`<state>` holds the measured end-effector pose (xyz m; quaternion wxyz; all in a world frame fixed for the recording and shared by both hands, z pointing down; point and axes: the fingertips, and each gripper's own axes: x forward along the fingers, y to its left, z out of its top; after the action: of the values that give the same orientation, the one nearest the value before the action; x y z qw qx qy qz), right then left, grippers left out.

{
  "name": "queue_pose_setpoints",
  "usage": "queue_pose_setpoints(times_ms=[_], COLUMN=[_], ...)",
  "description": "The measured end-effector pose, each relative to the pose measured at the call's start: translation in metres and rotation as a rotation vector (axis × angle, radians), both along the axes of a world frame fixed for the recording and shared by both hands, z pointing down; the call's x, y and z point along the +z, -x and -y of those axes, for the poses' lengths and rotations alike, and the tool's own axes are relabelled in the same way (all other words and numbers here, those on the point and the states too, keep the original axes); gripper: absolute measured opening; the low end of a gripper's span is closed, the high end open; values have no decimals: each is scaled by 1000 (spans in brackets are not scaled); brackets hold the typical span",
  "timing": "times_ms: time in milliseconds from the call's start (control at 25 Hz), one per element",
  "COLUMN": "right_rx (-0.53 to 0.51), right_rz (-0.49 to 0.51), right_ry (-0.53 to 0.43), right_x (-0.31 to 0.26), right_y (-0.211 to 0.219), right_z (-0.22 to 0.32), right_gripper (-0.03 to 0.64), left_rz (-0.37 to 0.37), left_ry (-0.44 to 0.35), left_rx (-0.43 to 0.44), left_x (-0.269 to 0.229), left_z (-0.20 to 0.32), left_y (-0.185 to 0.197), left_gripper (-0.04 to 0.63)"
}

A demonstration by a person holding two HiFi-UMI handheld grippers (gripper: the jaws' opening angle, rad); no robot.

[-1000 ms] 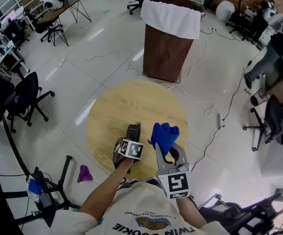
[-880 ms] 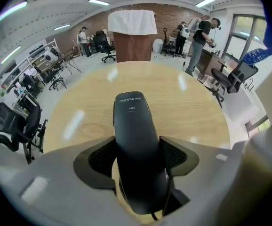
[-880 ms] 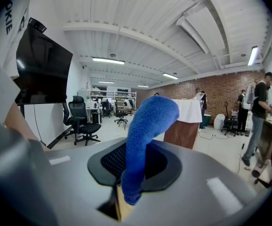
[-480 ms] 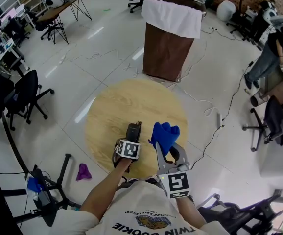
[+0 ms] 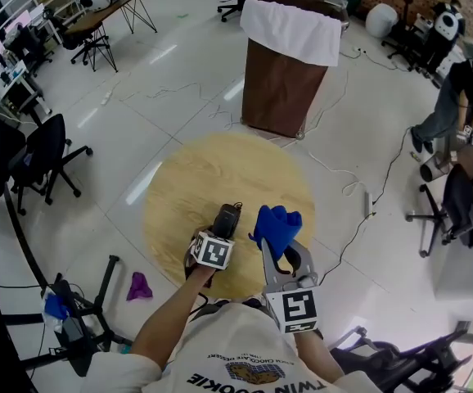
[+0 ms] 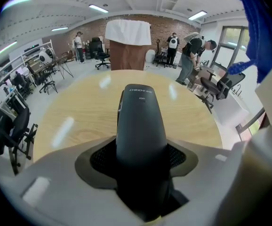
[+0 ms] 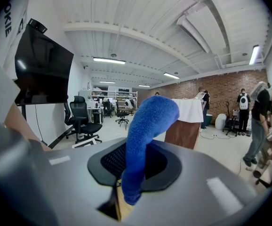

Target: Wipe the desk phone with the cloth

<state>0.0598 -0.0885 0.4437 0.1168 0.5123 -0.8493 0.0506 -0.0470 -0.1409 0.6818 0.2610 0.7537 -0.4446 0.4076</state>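
Observation:
A dark phone handset (image 5: pixel 227 219) sticks out over the round wooden table (image 5: pixel 195 178) from my left gripper (image 5: pixel 218 234). In the left gripper view the handset (image 6: pixel 140 126) runs between the two jaws of the left gripper (image 6: pixel 141 178), and they are closing on it and grip it. My right gripper (image 5: pixel 275 248) stands just right of it, jaws up, shut on a blue cloth (image 5: pixel 275 227). The blue cloth (image 7: pixel 145 135) rises out of the right gripper (image 7: pixel 126 192) and curls over at its top. No phone base is visible.
A brown lectern draped with a white cloth (image 5: pixel 290 64) stands beyond the table. An office chair (image 5: pixel 44 158) is at the left, and a purple rag (image 5: pixel 139 286) lies on the floor beside a stand. Cables run across the floor at the right, near a person (image 5: pixel 457 97).
The left gripper has turned the handset a little, so its far end points more to the right. The right gripper and the cloth have stayed in place.

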Motion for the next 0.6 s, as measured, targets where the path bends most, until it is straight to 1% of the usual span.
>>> queue_pose_setpoints(times_ms=[120, 240, 480, 600], right_rx=[-2, -5, -23, -36], right_rz=[4, 15, 51, 71], right_ry=[-7, -26, -114, -157], right_x=[-6, -21, -60, -79], right_y=[0, 2, 7, 11], right_z=[0, -1, -6, -11], right_gripper=[61, 61, 61, 61], left_rz=[-9, -50, -133, -155], left_ry=[-31, -71, -187, -247], left_rx=[23, 43, 69, 94], left_x=[-20, -52, -123, -154], left_z=[1, 1, -9, -13], left_y=[-3, -10, -21, -29], left_gripper=[264, 264, 265, 264])
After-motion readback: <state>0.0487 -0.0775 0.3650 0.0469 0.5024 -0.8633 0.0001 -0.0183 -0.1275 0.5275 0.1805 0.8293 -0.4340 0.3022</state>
